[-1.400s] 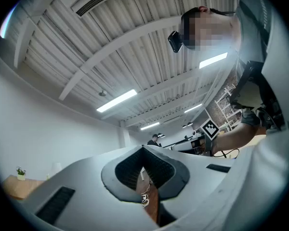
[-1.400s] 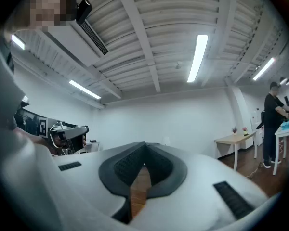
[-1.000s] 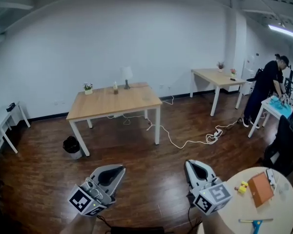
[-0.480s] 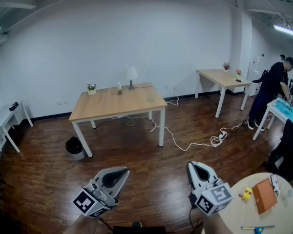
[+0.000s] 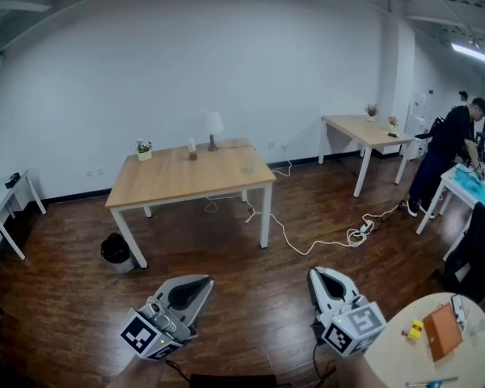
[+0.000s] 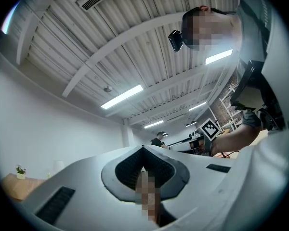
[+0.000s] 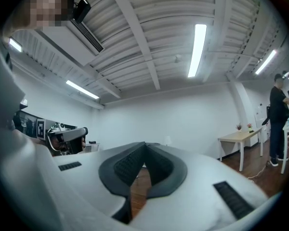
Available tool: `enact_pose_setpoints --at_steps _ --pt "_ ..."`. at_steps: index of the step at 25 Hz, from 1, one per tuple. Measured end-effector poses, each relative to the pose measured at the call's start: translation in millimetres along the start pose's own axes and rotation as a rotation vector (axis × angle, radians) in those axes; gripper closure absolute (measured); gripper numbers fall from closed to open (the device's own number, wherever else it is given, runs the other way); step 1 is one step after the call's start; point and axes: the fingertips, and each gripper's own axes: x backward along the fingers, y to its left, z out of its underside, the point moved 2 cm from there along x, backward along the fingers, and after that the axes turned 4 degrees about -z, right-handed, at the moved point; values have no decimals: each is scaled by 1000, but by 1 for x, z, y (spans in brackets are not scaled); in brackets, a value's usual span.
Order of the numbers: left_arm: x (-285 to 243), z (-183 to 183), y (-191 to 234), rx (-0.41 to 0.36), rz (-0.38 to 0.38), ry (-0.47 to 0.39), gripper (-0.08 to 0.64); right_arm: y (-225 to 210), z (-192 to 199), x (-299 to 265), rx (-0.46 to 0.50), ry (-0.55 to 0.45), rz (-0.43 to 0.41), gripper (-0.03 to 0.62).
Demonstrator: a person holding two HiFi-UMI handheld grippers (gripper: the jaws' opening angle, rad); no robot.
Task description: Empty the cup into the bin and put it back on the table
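A faint clear cup (image 5: 247, 167) stands near the right end of the wooden table (image 5: 186, 180) across the room. A black bin (image 5: 115, 250) sits on the floor by the table's left front leg. My left gripper (image 5: 197, 282) (image 6: 143, 149) is low in the head view, far from the table. Its jaws meet at the tips with nothing between them. My right gripper (image 5: 317, 274) (image 7: 145, 146) is beside it, also shut and empty. Both point toward the table over bare floor.
On the table are a lamp (image 5: 213, 125), a small bottle (image 5: 192, 146) and a plant pot (image 5: 144, 147). A white cable with a power strip (image 5: 357, 234) trails over the dark wood floor. A second table (image 5: 370, 131) and a person (image 5: 449, 148) are at right. A round table (image 5: 420, 354) is at bottom right.
The view has shifted: the round table has slid toward the lower right corner and the wooden table sits a little left. Both grippers keep their pose and stay shut.
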Motion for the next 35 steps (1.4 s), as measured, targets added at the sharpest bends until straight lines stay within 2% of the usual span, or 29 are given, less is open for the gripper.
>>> enact_pose_setpoints --at_steps 5,8,11,14,16,20,24,31,35 --pt "-4 13 28 40 31 17 557 -3 2 -33 5 11 16 589" --pt "-3 18 53 31 20 -4 557 -1 5 -54 7 20 24 589" --pt "2 29 74 60 20 21 557 1 6 -76 15 25 29 589" --pt "3 31 93 42 15 -7 557 4 11 -94 15 34 34 589" --pt "5 36 102 39 22 0 557 6 15 -104 12 41 37 589" --pt "4 51 115 92 38 37 557 8 20 -124 5 58 37 589" --pt "-3 54 127 101 42 7 557 4 18 -140 18 69 32 589" --pt "-22 72 153 85 21 26 557 -18 22 -173 15 69 10 589" --pt "-39 76 170 59 3 8 557 -35 21 -195 12 62 -6 589"
